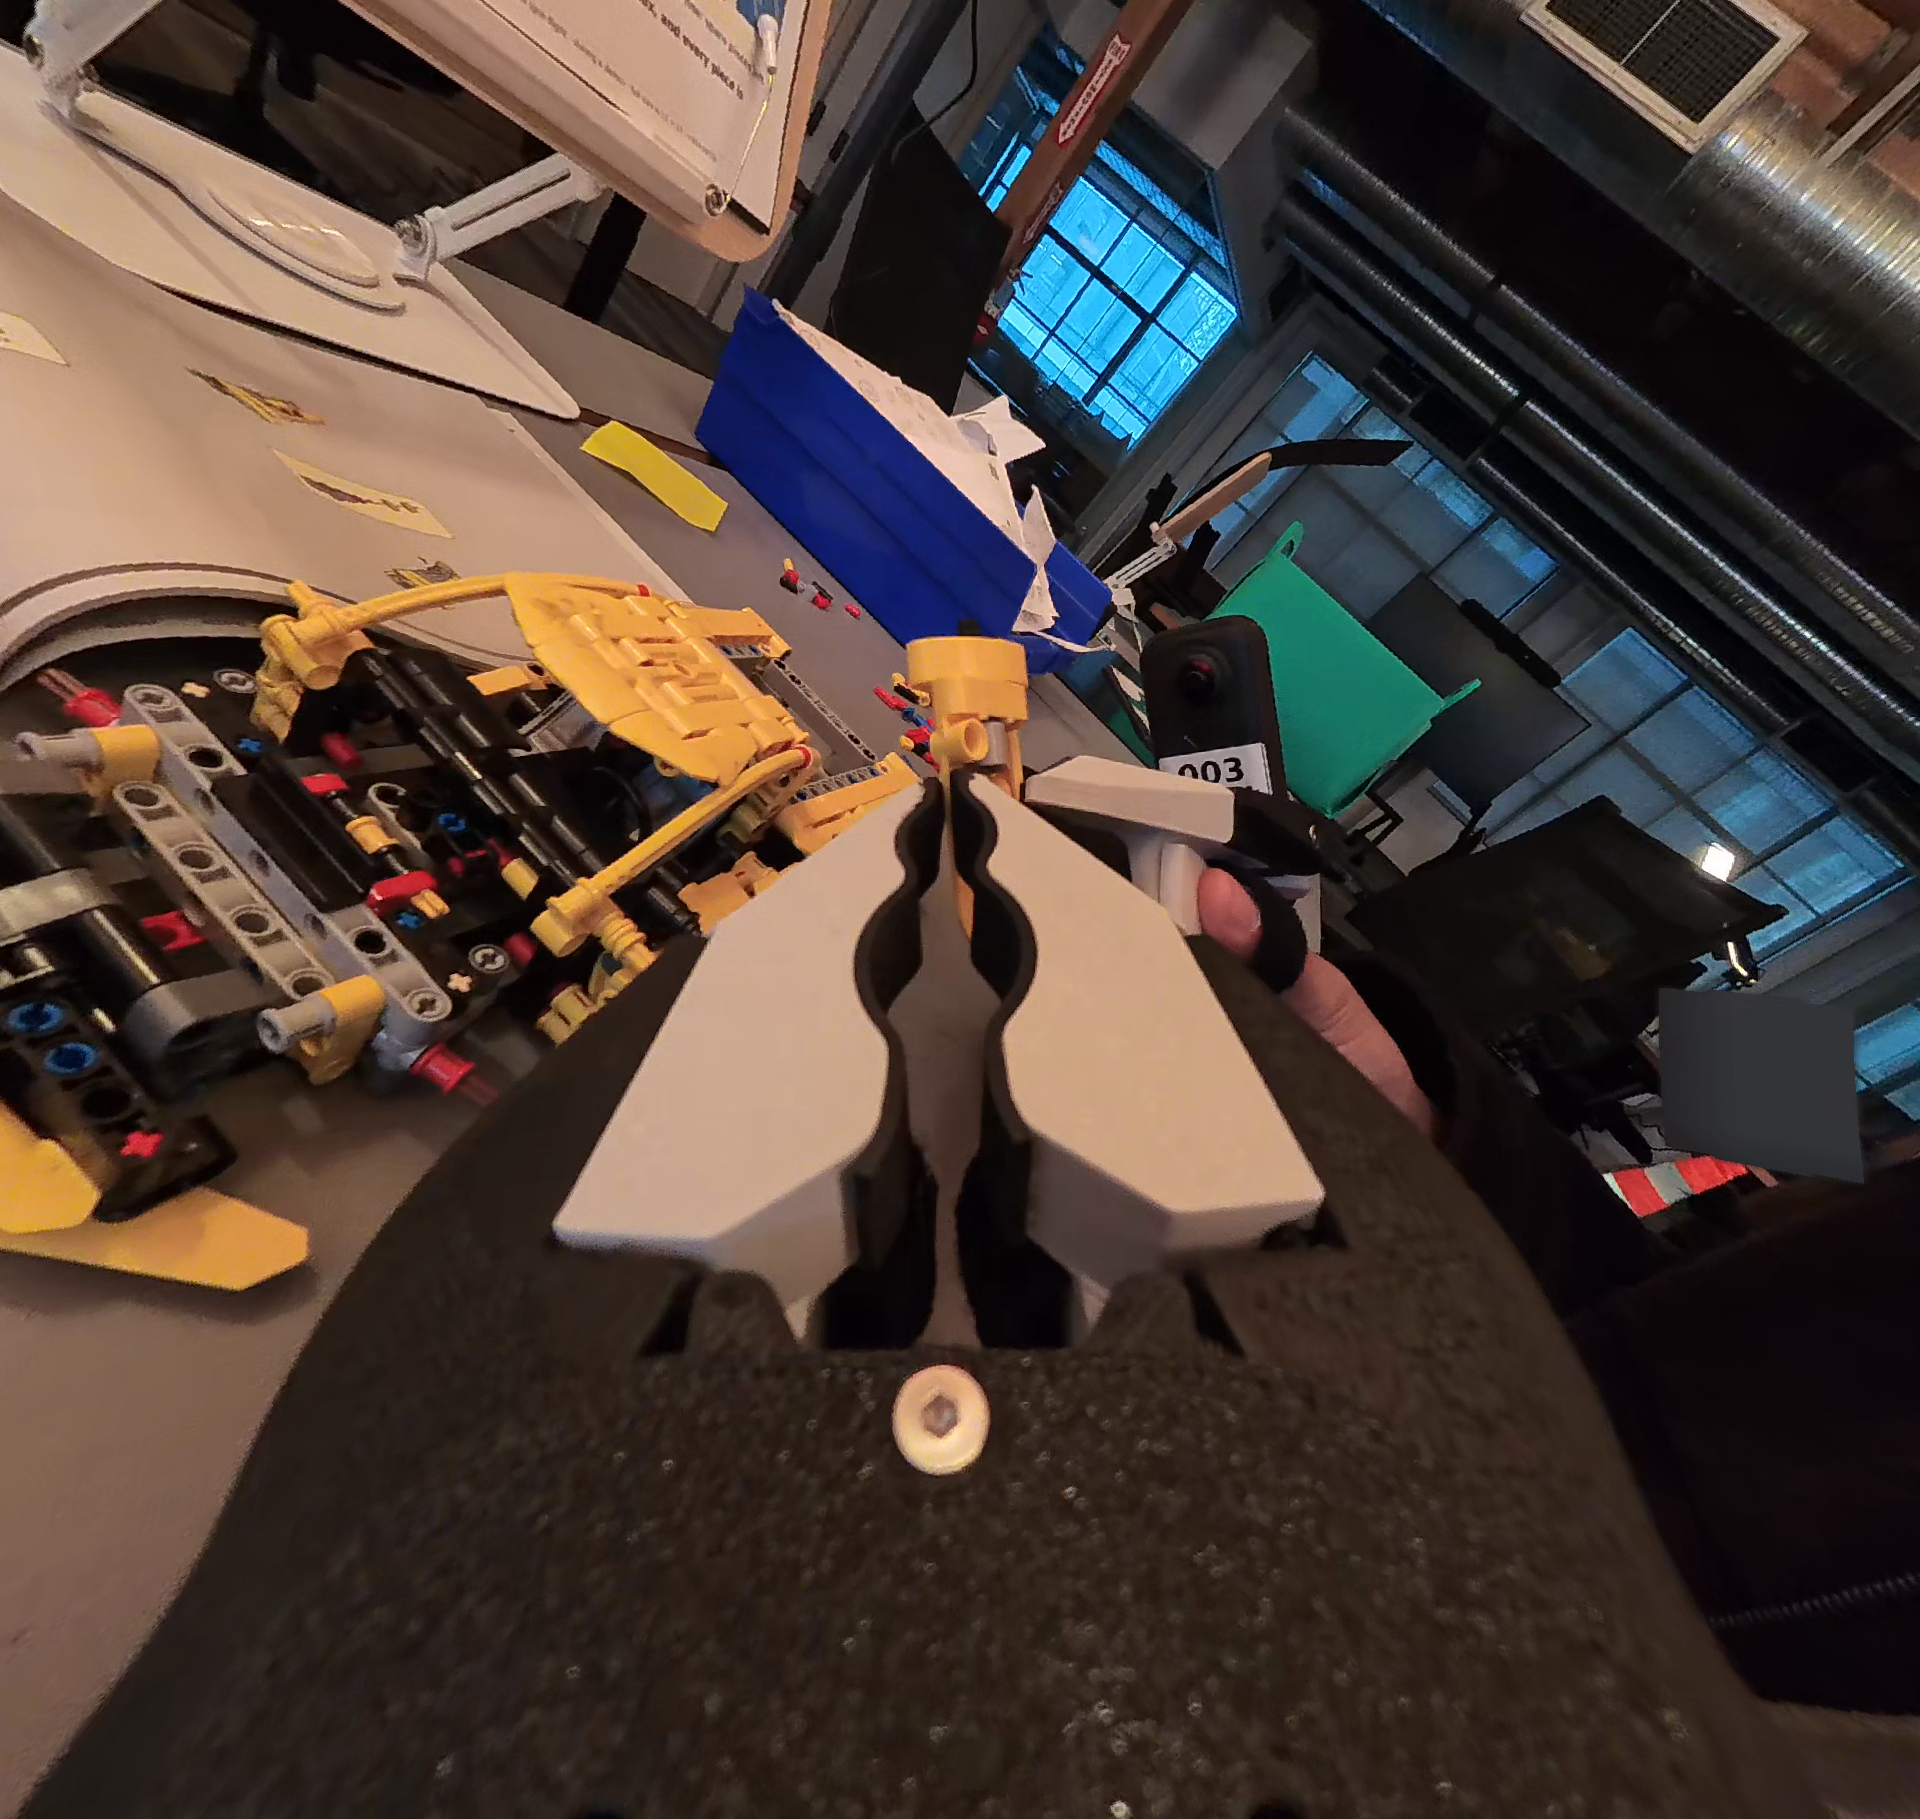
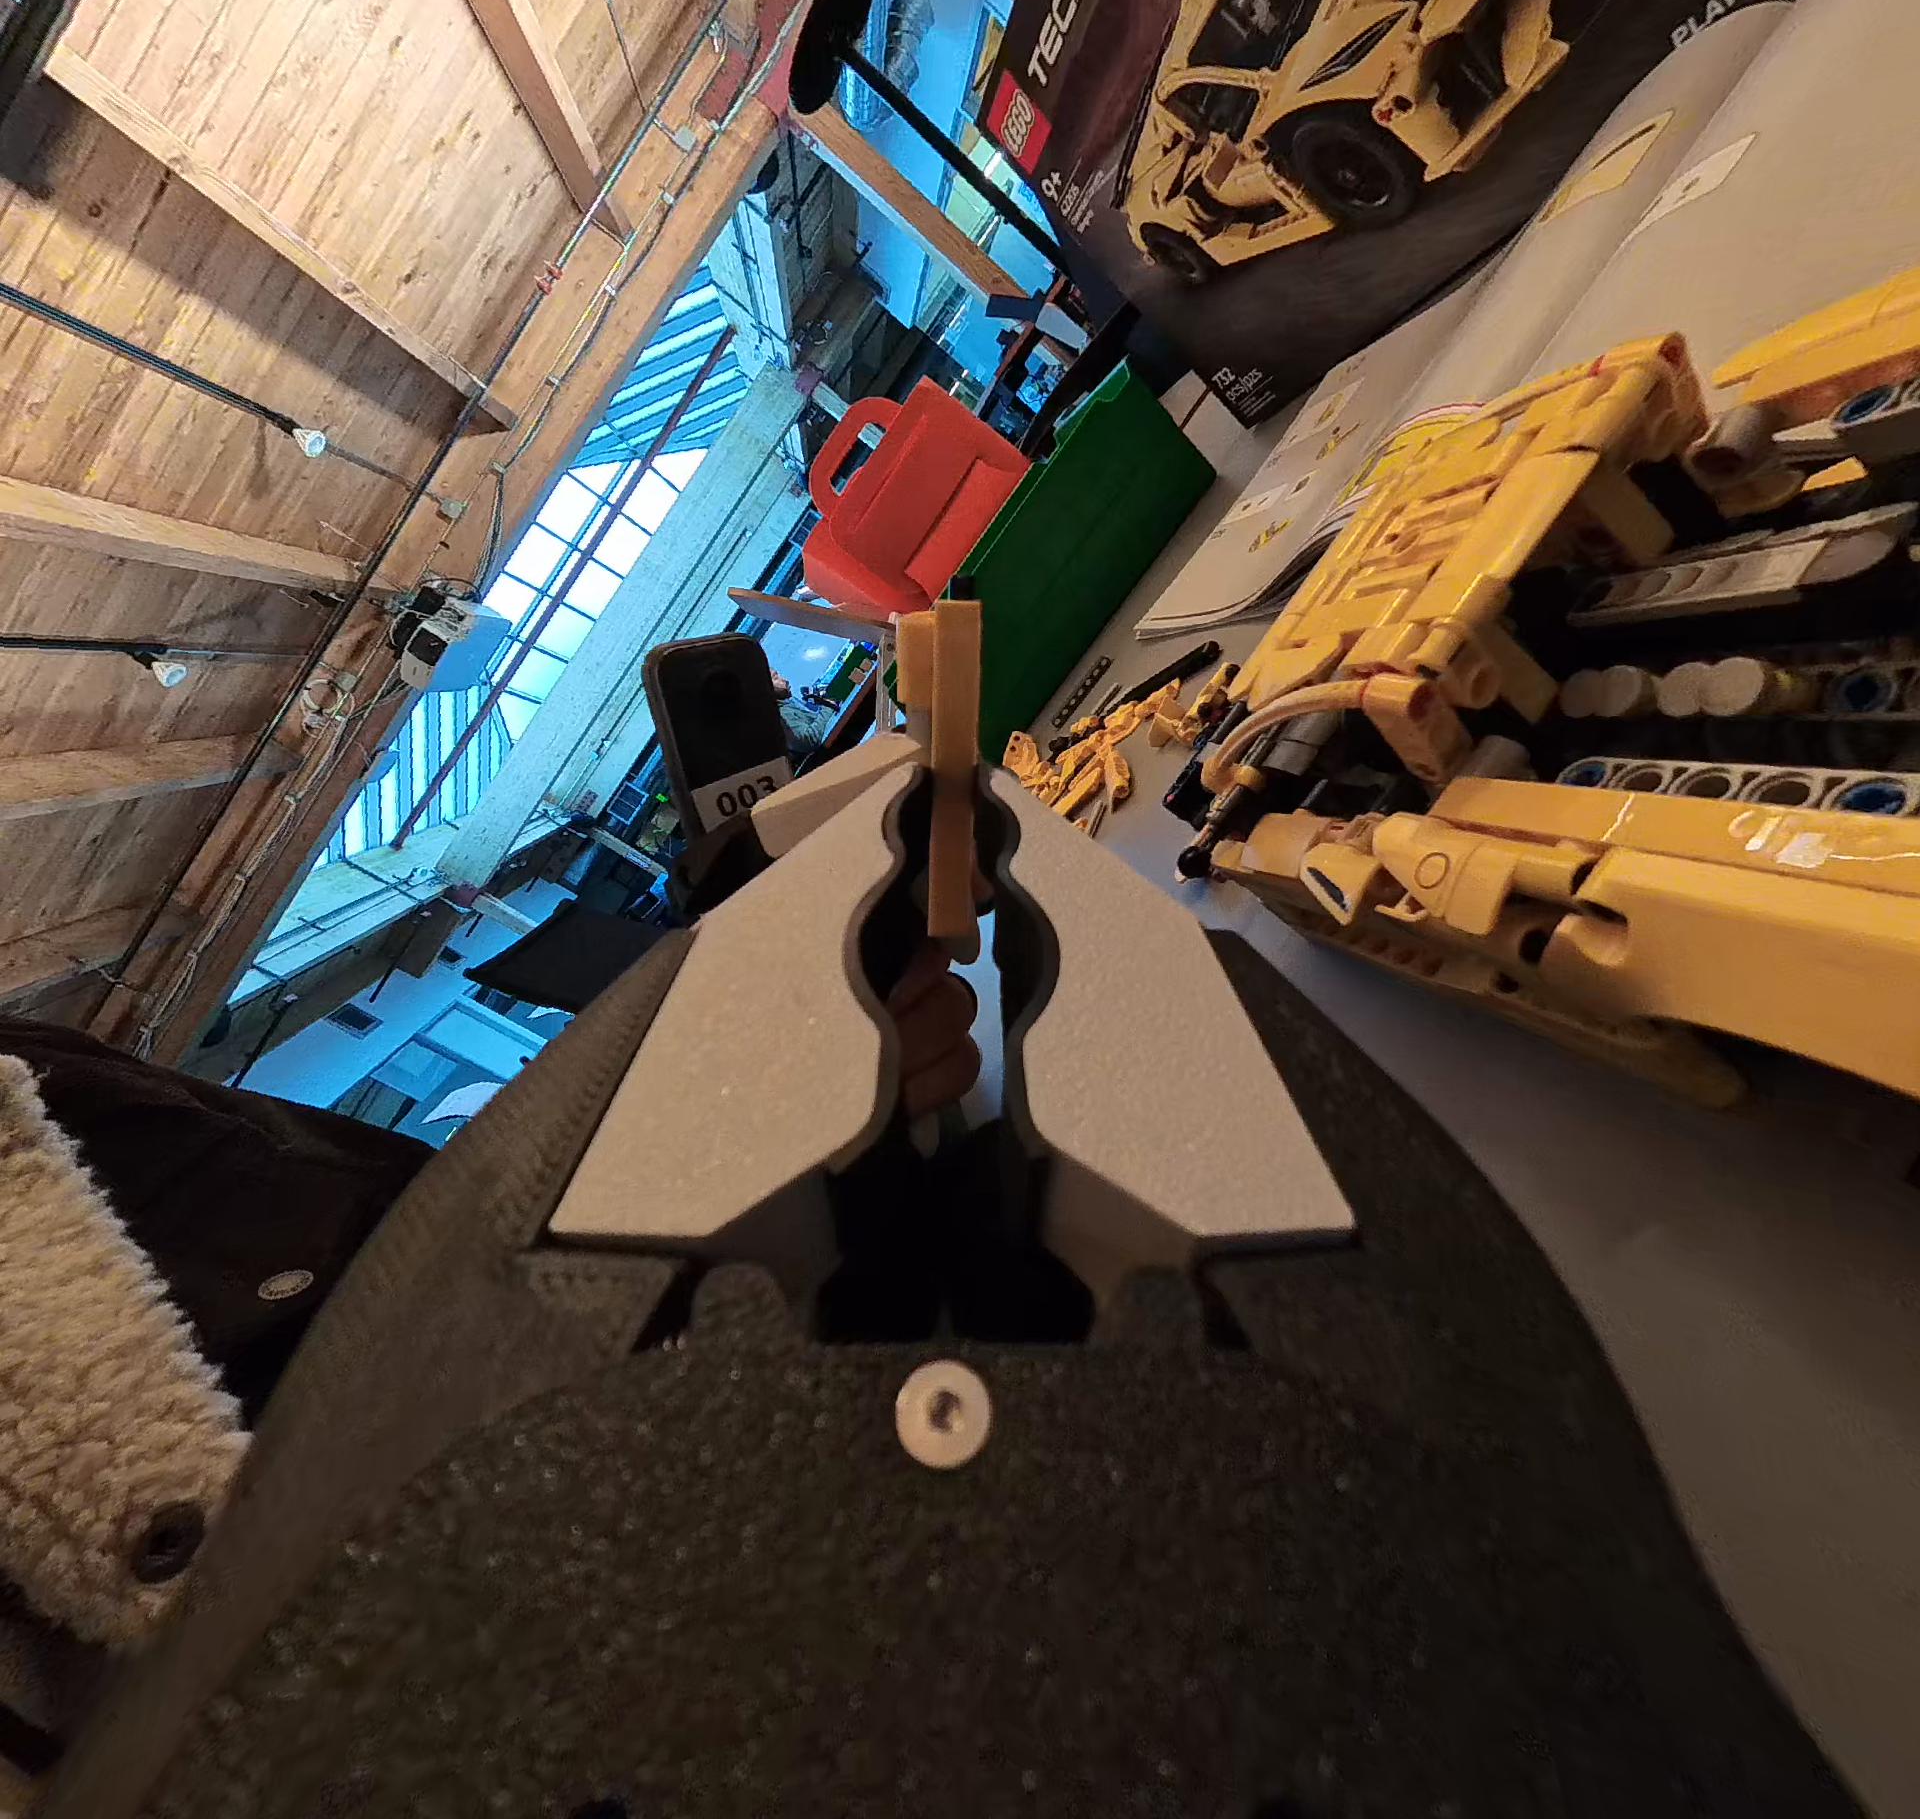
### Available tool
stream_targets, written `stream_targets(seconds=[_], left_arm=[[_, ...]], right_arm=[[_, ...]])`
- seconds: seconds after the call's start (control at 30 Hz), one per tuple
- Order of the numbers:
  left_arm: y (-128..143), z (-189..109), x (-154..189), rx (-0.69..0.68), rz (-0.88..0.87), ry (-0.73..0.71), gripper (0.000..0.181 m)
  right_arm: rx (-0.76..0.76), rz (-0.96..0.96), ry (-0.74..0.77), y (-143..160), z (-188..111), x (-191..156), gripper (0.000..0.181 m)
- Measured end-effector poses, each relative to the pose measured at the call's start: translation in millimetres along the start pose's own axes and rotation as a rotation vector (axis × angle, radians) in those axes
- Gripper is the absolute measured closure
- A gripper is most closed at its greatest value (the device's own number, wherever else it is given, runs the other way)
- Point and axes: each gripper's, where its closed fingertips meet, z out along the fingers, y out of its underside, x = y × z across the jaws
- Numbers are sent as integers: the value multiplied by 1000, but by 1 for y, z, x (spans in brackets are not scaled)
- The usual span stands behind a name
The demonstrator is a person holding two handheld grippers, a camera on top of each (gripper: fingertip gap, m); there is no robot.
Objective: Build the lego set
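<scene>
Above grey table (image 1: 135, 1406), both tongs (image 1: 954, 782) (image 2: 951, 782) pinch one yellow piece (image 1: 966, 694).

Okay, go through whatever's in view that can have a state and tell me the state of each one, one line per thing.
Left gripper: shut on a small yellow sub-assembly.
Right gripper: shut on a flat yellow piece, held on edge.
Yellow car model: partly built, frame exposed, resting on the table.
Instruction booklet: open.
Blue bin: holding papers.
Loose yellow parts: scattered, unattached.
</scene>
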Motion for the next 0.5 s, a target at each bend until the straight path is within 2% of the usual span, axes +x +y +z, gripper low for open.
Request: stream_targets(seconds=[0.2, 0.5], left_arm=[[0, 0, -2, 21, -85, 25, 180], [-3, -1, -1, 78, -91, 1, 180]], right_arm=[[5, -12, 6, 1, 1, 1, 175], [14, 6, -18, 2, 3, -2, 175]])
